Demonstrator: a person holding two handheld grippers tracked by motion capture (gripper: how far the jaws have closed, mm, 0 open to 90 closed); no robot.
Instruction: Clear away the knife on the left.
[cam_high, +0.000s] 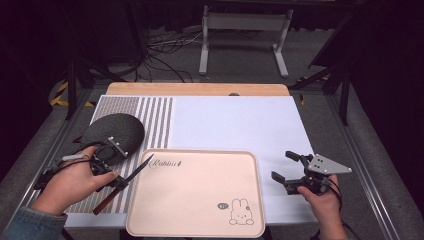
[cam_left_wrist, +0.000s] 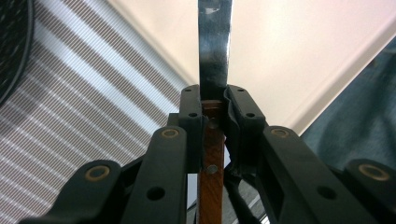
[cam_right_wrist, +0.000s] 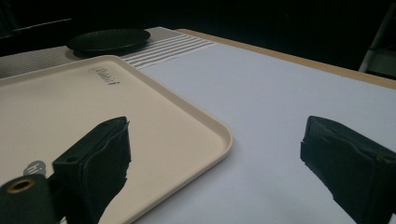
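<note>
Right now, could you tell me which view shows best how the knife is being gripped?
The left gripper view: its jaws clamp the knife where blade meets wooden handle. The high view shows the whole knife in the left gripper, tip over the tray.

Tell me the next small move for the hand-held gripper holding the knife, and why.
Probably carry the knife a little further over the tray and lower it flat. The left hand-held gripper is shut on it where blade meets wooden handle, the blade tip already reaches past the tray's left rim, and the tray is bare. The right hand-held gripper waits open beside the tray.
</note>
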